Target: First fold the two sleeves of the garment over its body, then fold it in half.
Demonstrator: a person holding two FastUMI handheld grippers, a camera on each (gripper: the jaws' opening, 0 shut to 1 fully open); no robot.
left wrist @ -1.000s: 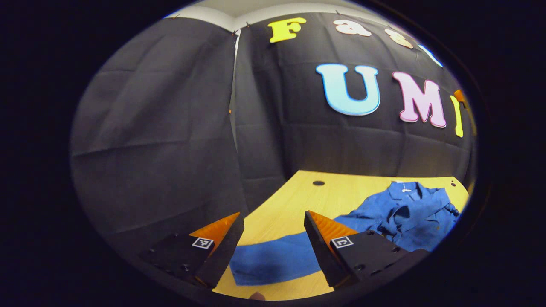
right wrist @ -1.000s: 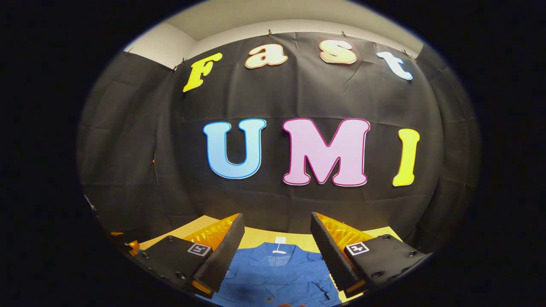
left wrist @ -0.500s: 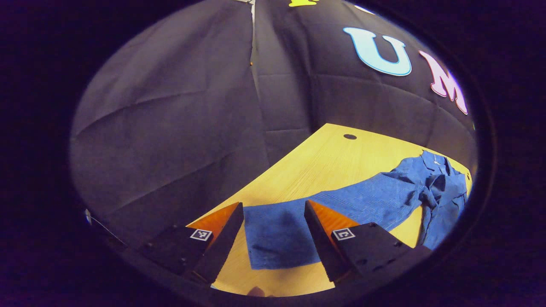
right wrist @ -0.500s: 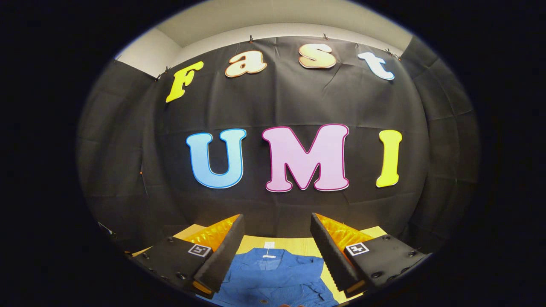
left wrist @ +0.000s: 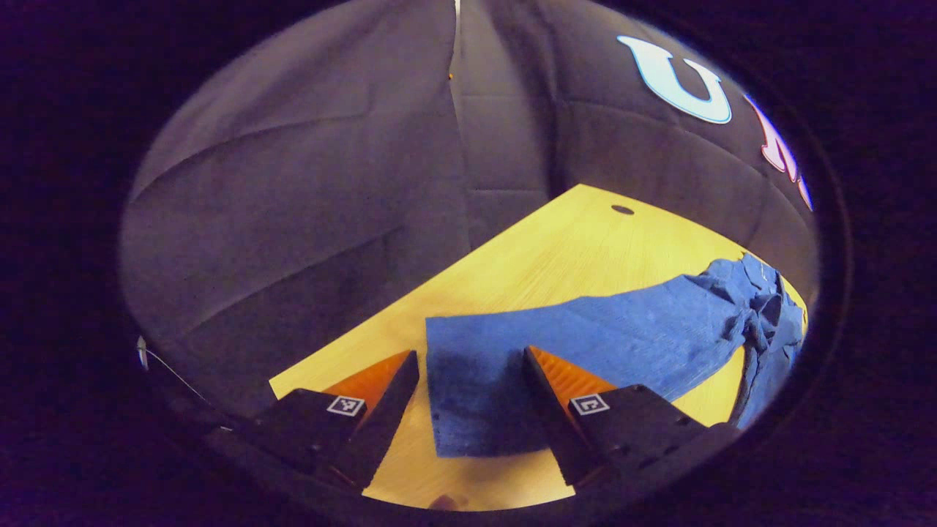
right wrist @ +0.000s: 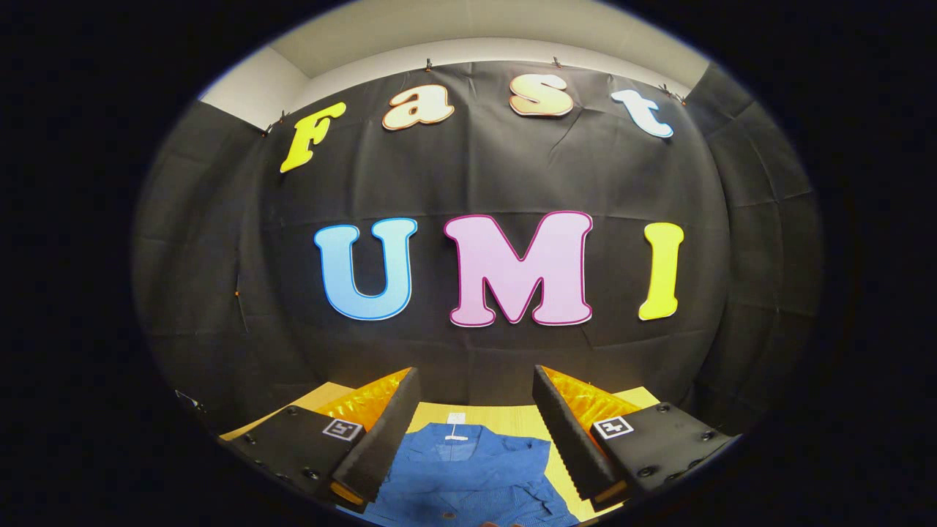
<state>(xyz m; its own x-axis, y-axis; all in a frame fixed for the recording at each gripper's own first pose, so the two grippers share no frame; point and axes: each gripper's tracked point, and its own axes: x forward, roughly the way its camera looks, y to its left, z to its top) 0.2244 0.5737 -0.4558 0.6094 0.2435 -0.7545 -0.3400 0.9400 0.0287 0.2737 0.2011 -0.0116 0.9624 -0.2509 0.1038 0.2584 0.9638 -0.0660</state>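
The first sleeve (left wrist: 585,329) is being approached by the left gripper (left wrist: 468,388), jaws spread, seemingly untouched; the right gripper (right wrist: 476,410), jaws apart, is being held near the collar (right wrist: 457,438).

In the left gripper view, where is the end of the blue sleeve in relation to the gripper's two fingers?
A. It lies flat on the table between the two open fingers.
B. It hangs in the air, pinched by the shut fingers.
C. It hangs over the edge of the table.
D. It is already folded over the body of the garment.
A: the sleeve lies stretched flat on the table, its cuff end between the spread fingers of the left gripper, and nothing pinches it.
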